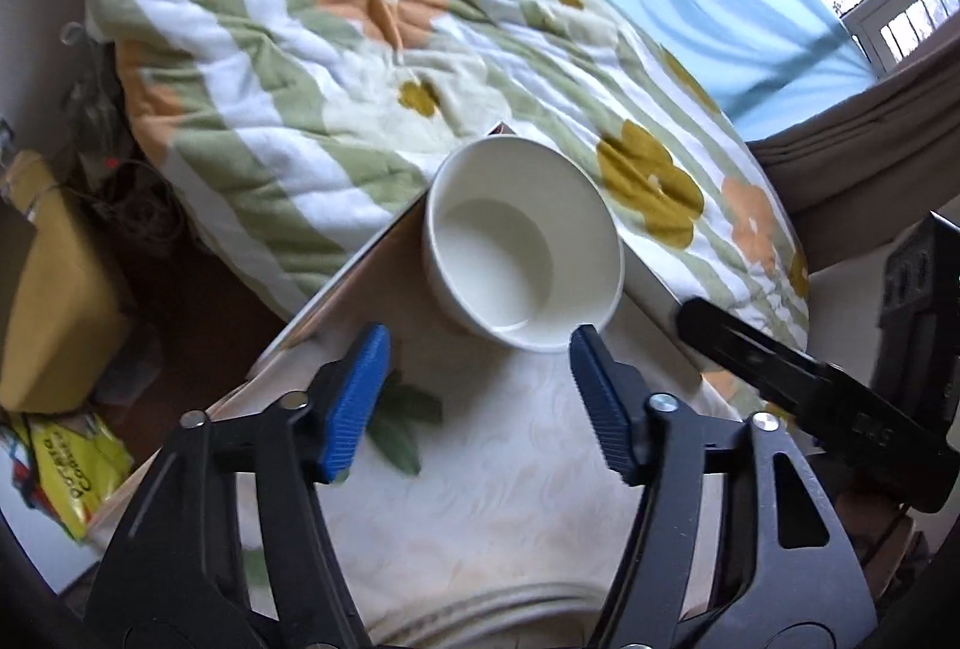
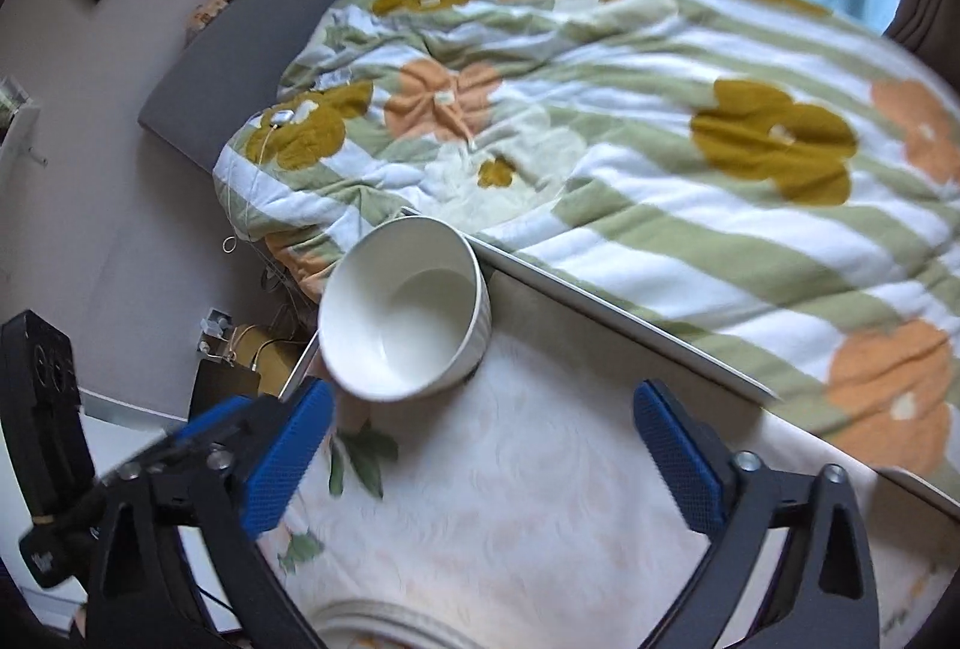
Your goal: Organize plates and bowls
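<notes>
A white bowl sits empty and upright at the far corner of a small table with a pale cloth, just ahead of the left gripper, whose blue fingers are spread wide and empty, with the bowl's near rim close to the right-hand fingertip. The right gripper is also spread and empty, the bowl ahead of it and to its left. Judging from how near the bowl stands to the table's edges, a nudge from either finger could push it off onto the bed quilt beyond; a plate rim lies beneath both grippers.
</notes>
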A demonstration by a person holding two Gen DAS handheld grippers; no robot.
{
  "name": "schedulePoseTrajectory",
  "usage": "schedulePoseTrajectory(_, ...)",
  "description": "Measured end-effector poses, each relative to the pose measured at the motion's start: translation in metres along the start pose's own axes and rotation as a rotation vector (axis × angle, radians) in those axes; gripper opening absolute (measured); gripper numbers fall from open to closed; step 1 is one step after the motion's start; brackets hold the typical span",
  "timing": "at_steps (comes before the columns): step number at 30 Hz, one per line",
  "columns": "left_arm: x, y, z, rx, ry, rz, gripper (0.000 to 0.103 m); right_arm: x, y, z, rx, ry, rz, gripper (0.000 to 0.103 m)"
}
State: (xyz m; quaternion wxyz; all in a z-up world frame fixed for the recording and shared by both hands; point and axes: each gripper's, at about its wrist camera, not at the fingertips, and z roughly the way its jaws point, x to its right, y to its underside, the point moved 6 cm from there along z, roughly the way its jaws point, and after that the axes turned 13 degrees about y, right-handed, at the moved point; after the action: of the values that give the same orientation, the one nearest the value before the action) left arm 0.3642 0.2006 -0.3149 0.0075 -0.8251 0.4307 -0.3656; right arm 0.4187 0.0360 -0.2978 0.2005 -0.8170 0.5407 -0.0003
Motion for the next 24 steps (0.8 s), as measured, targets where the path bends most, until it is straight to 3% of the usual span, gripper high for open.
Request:
schedulePoseTrajectory(4,-0.007,-0.01,0.025,-0.001,-0.001,-0.015,0.046,-0.006,-0.006,0.037,-0.061,-0.02,-0.002,0.061)
schedulePoseTrajectory(6,-0.012,-0.014,0.035,-0.008,-0.015,-0.017,0.032,-0.01,-0.008,0.047,-0.071,-0.026,-0.014,0.057)
schedulePoseTrajectory(9,-0.021,-0.016,0.046,-0.023,-0.028,-0.032,0.022,-0.015,-0.01,0.06,-0.085,-0.033,-0.023,0.046)
schedulePoseTrajectory(13,-0.027,-0.018,0.048,-0.015,-0.024,-0.034,0.022,-0.017,-0.011,0.073,-0.095,-0.056,-0.017,0.02)
schedulePoseTrajectory(24,-0.015,-0.02,0.042,-0.008,-0.072,0.068,0.022,-0.019,-0.009,0.067,-0.059,-0.044,-0.017,0.02)
